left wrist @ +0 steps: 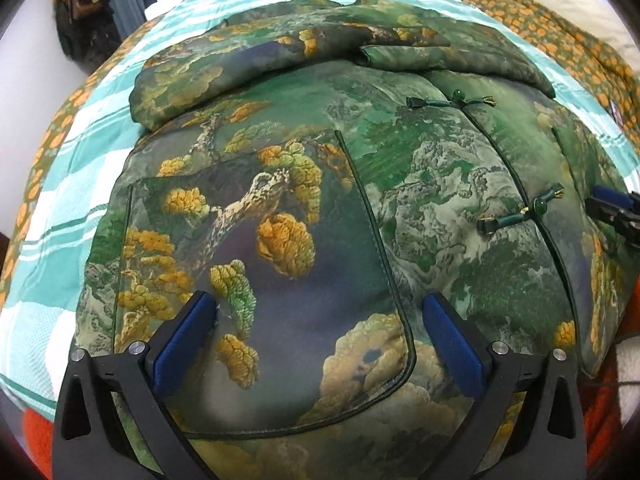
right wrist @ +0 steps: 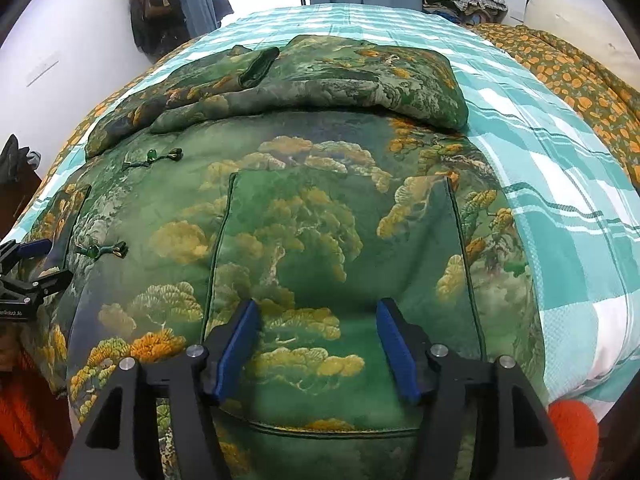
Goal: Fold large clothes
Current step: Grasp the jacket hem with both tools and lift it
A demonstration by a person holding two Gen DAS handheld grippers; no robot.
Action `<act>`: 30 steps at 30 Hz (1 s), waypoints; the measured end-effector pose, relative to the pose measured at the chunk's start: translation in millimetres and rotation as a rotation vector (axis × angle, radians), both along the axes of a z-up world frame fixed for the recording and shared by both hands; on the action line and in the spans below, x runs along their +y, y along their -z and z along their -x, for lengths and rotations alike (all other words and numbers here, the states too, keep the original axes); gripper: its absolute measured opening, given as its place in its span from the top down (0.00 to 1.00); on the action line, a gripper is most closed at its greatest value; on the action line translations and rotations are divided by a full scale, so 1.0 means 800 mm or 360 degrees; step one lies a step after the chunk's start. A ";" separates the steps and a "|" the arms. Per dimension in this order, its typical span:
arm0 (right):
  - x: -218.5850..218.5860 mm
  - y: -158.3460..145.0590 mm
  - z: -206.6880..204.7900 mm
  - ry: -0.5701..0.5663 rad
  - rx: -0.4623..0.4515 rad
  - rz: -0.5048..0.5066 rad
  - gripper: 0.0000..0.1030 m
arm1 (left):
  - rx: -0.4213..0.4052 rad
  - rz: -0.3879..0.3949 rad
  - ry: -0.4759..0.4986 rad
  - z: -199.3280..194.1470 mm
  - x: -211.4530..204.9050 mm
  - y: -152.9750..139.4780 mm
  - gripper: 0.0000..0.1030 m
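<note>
A padded green jacket (left wrist: 420,168) printed with yellow trees and mountains lies front up on the bed, fastened with knot buttons (left wrist: 520,212). Both sleeves (left wrist: 248,64) are folded across its upper part. My left gripper (left wrist: 320,304) is open just above the jacket's patch pocket (left wrist: 280,280), with nothing between its blue pads (left wrist: 184,344). My right gripper (right wrist: 319,306) is open over the other pocket (right wrist: 340,240), its pads clear of the cloth. Each gripper also shows at the edge of the other view: the right gripper (left wrist: 616,208) and the left gripper (right wrist: 28,264).
The jacket rests on a teal and white checked sheet (right wrist: 560,208). An orange-spotted quilt (right wrist: 572,76) lies bunched at the far right. Orange knitted cloth (right wrist: 572,428) shows at the near edge. Dark clothes (right wrist: 152,12) hang on the wall beside a curtain.
</note>
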State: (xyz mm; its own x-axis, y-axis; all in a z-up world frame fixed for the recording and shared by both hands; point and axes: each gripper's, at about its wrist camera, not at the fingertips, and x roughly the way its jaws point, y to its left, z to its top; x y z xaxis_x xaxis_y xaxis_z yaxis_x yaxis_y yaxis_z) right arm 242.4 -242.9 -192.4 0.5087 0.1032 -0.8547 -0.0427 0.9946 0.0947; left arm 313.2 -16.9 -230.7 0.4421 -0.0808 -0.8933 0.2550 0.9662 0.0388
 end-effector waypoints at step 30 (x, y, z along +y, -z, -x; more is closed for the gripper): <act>0.000 -0.002 0.002 0.0042 0.0060 -0.0008 0.37 | 0.0109 0.0053 0.0003 0.065 0.000 -0.015 0.01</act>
State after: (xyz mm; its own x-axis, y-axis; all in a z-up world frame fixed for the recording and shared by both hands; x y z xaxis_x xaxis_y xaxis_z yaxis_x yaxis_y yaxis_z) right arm 241.1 -242.8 -190.7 0.4789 0.0945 -0.8728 -0.0125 0.9948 0.1008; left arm 261.3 -16.8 -218.6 0.3799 -0.1117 -0.9183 0.2580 0.9661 -0.0107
